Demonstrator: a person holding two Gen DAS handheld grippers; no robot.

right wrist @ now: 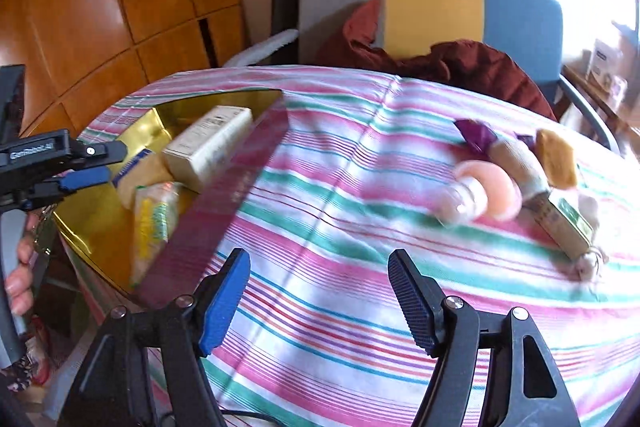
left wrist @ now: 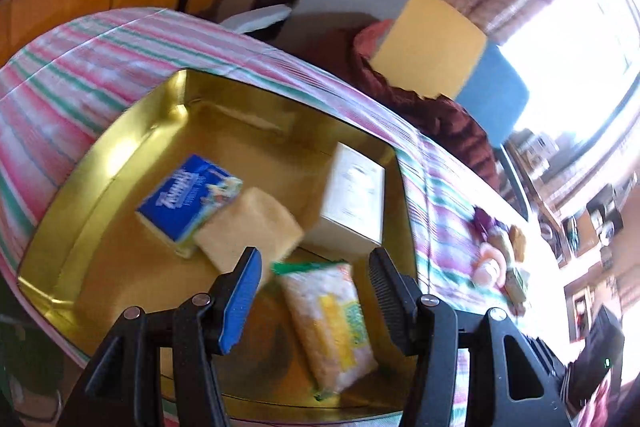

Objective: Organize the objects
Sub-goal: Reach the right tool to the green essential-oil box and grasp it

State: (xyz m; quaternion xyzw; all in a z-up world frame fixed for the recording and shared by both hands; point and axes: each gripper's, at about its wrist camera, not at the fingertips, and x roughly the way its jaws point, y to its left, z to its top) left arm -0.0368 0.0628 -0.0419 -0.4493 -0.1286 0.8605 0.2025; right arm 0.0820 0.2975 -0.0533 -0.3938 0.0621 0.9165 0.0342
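Left view: my left gripper was open and empty at the bottom, above the gold tin with four things inside. Right view: my right gripper hung open and empty, low middle; loose things lay at the right.

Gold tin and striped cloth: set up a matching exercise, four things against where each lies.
Things:
1. blue tissue pack
2. white box
3. pink ring
4. dark red cloth

Places:
A. on the chair behind the table
B. loose on the striped tablecloth
C. in the tin, partly under the yellow sponge
D. in the tin, by its wall nearest the loose pile

Pairs: 1-C, 2-D, 3-B, 4-A
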